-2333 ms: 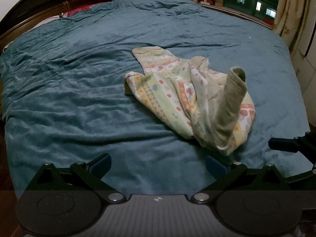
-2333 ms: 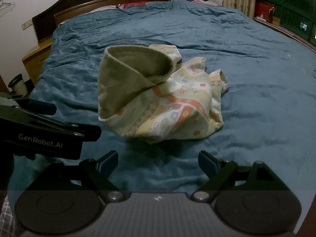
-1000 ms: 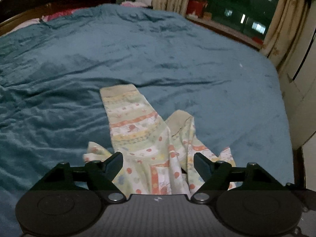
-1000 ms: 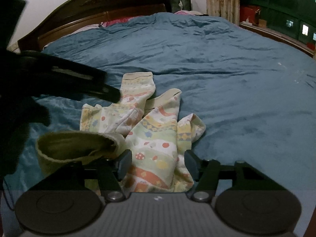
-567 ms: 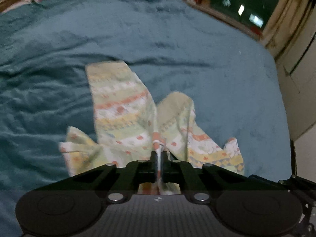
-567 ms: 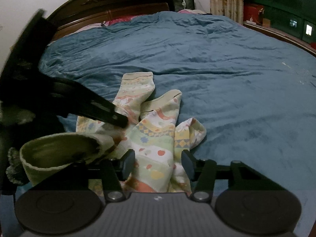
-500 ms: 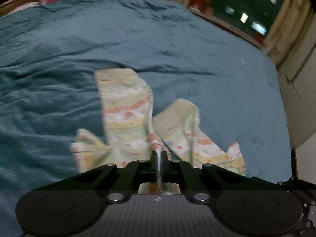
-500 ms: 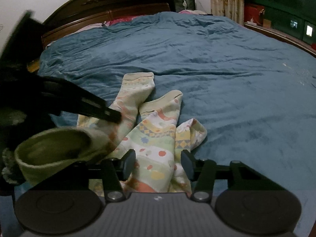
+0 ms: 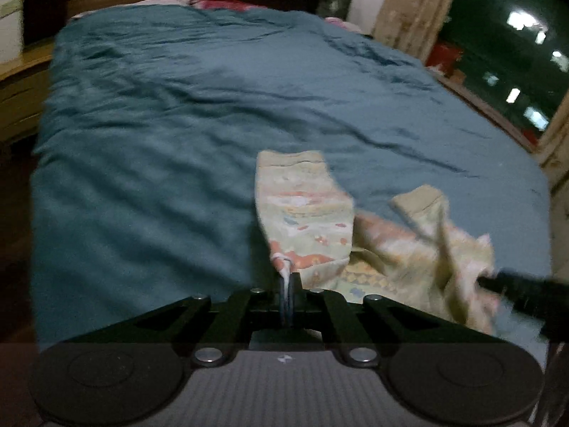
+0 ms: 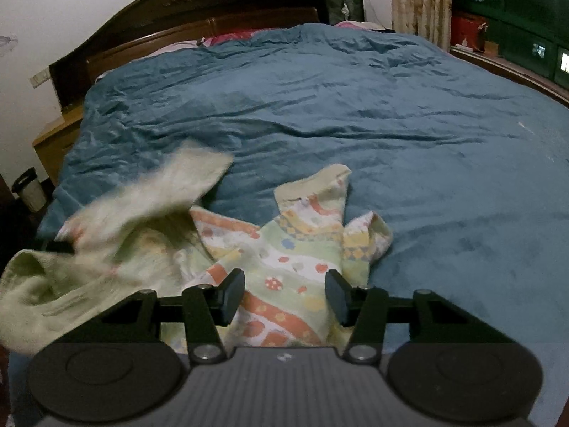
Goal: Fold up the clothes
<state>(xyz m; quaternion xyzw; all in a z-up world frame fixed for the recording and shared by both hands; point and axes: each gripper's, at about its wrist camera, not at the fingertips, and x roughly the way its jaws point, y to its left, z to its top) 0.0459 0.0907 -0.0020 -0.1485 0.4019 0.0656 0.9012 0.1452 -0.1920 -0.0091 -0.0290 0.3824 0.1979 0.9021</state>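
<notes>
Left gripper [image 9: 287, 290] clamped on pants [image 9: 306, 220] leg; right gripper [image 10: 284, 293] open, astride other leg. Best drawn taut, flat on bed [image 10: 355, 106] before folding.

Left tongs [image 9: 287, 297], right tongs [image 10: 285, 295]: black linkages, silver screws, grey ribbed body, round discs.

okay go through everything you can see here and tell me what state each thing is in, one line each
Patterned pants: crumpled, unfolded, one leg pulled out sideways.
Left gripper: shut on the pants' fabric.
Right gripper: open, its jaws straddling the other leg without pinching it.
Blue blanket: spread over the bed, wrinkled.
</notes>
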